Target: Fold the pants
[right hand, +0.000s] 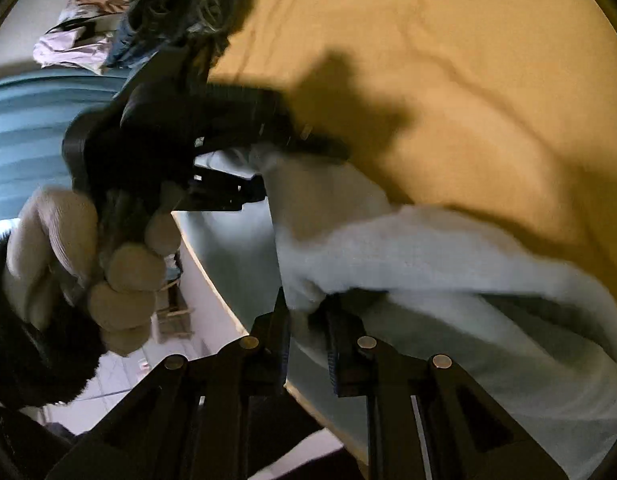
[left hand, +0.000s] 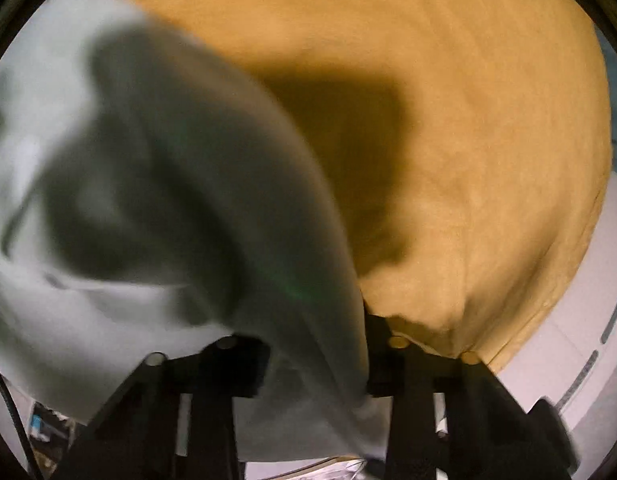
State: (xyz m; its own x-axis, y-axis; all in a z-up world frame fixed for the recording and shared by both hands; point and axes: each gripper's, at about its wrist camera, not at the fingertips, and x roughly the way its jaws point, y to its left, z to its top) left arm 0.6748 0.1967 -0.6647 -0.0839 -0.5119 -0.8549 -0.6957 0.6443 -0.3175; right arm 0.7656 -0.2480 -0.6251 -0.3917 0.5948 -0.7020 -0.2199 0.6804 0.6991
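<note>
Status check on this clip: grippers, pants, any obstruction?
Left gripper shut on pale pants. Right gripper shut on the same pants, lifted over the mustard sheet. Clothes pile far off, nothing in the way.

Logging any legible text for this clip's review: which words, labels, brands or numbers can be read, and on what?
None readable.
Pale pants: no label or print visible.
Yellow sheet: plain.
Papers below the left gripper: too blurred to read.
Clutter top left in the right view: too blurred to read.
</note>
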